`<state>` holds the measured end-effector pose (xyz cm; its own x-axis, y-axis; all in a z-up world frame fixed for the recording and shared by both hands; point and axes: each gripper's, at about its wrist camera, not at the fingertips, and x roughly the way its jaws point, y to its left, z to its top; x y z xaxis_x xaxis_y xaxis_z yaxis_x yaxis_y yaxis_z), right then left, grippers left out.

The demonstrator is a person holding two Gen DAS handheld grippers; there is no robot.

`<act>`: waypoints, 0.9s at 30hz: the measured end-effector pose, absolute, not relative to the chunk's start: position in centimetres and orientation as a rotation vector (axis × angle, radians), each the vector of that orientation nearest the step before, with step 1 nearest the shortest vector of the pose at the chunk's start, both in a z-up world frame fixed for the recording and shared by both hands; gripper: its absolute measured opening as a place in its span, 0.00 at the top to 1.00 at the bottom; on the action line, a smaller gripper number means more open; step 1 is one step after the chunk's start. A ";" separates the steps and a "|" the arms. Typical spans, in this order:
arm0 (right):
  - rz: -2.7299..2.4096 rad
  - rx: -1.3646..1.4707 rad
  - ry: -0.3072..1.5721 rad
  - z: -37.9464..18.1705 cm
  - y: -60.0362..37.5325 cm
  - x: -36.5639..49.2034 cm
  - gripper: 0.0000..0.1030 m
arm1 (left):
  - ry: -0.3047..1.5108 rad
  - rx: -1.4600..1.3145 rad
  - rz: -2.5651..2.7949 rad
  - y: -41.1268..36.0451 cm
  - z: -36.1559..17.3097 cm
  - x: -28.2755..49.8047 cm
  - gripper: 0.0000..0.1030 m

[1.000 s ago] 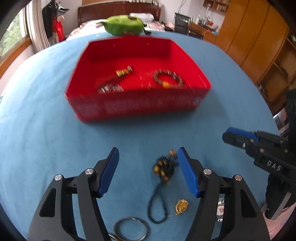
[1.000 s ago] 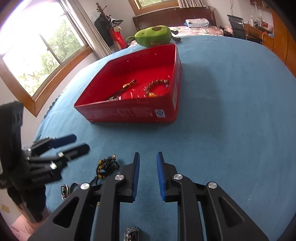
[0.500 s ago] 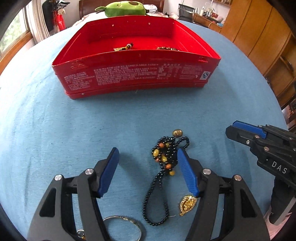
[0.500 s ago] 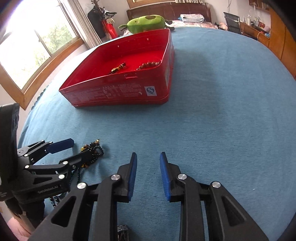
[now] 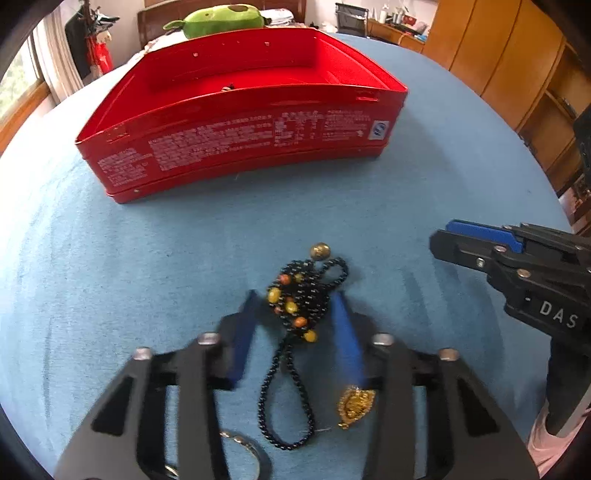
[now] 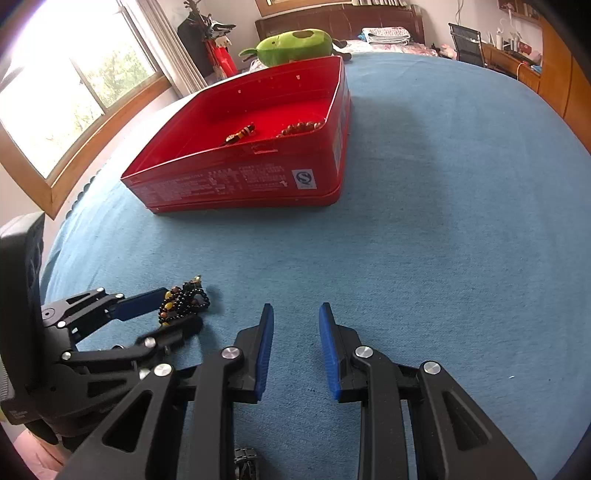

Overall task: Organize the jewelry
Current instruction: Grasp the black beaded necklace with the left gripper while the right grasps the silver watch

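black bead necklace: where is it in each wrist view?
Left wrist: black bead necklace low centre, bunched between the left gripper fingers, on the blue cloth.
Right wrist: same bunch lower left, at the left gripper's tips.
Shared landmark: red box, beyond it in both.

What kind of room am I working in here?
Most likely a bedroom at home: a bed with a wooden headboard and folded bedding behind the blue-covered table, a wooden wardrobe, and a green plush toy.
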<state>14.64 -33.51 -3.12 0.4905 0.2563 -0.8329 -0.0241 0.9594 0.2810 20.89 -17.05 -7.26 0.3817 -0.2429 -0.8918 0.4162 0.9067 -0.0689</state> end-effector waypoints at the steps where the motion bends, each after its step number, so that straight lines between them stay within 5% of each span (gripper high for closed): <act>1: 0.171 0.250 1.047 -3.2 -33.6 14.6 0.75 | 1.104 0.166 -0.421 -16.9 -7.3 21.0 0.74; 8: 0.159 0.295 1.048 -3.5 -34.2 14.1 0.75 | 1.105 0.119 -0.417 -16.1 -7.2 21.6 0.84; 20: 0.206 0.308 1.071 -2.8 -33.0 8.1 0.75 | 1.068 0.034 -0.322 -10.4 -5.5 22.1 0.86; 27: 0.215 0.277 1.136 -2.9 -31.7 5.2 0.62 | 1.061 0.009 -0.304 -7.7 -4.7 22.4 0.86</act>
